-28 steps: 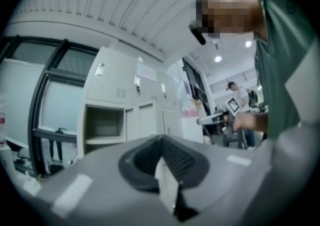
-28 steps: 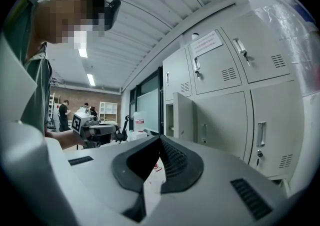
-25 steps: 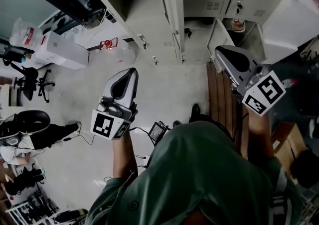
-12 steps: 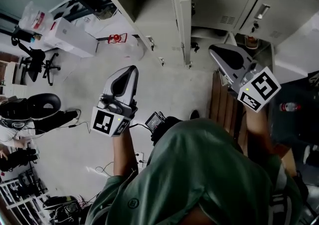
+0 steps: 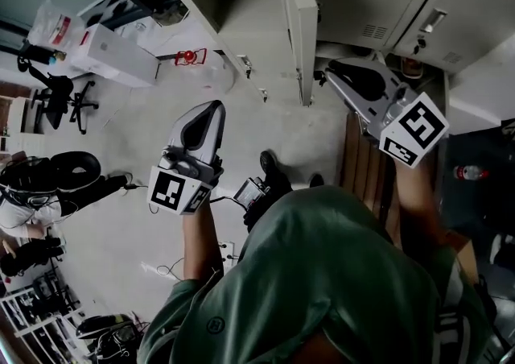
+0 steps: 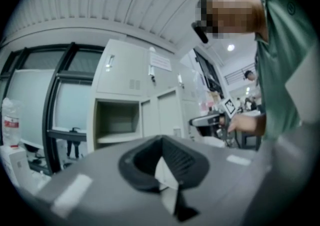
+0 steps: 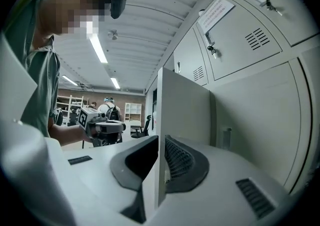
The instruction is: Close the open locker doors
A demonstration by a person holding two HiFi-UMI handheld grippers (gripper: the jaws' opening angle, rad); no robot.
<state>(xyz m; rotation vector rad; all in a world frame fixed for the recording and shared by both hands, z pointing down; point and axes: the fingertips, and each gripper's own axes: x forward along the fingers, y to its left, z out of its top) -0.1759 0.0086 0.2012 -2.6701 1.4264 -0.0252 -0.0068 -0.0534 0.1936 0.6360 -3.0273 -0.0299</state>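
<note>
Pale floor (image 5: 153, 105) spreads under me, with a bank of grey lockers (image 5: 378, 0) along its far side and cartons and an office chair off to the left by the windows. My left gripper (image 5: 212, 110) hangs level over bare floor, well apart from the lockers. Its own view shows the jaws (image 6: 162, 170) pressed together with nothing between them, aimed toward the open compartment (image 6: 117, 120) and its shelf. Right of that compartment the open locker door (image 5: 299, 24) stands out from the locker front, edge-on to me. Its long axis is upright and its free edge is toward me. It lies between my two grippers, far closer to the right one. My right gripper (image 5: 331, 74) points level at the lockers, tip just right of the door's free edge; I cannot tell whether it touches. In its own view the jaws (image 7: 160, 165) are together and empty, and the door (image 7: 182, 105) rises straight ahead, its broad face turned toward them. I judge the door hinges on the compartment's right side, so closing it means sweeping that face leftward from here, and the right hand is placed for it. Farther right are shut doors with handles and vents.
</note>
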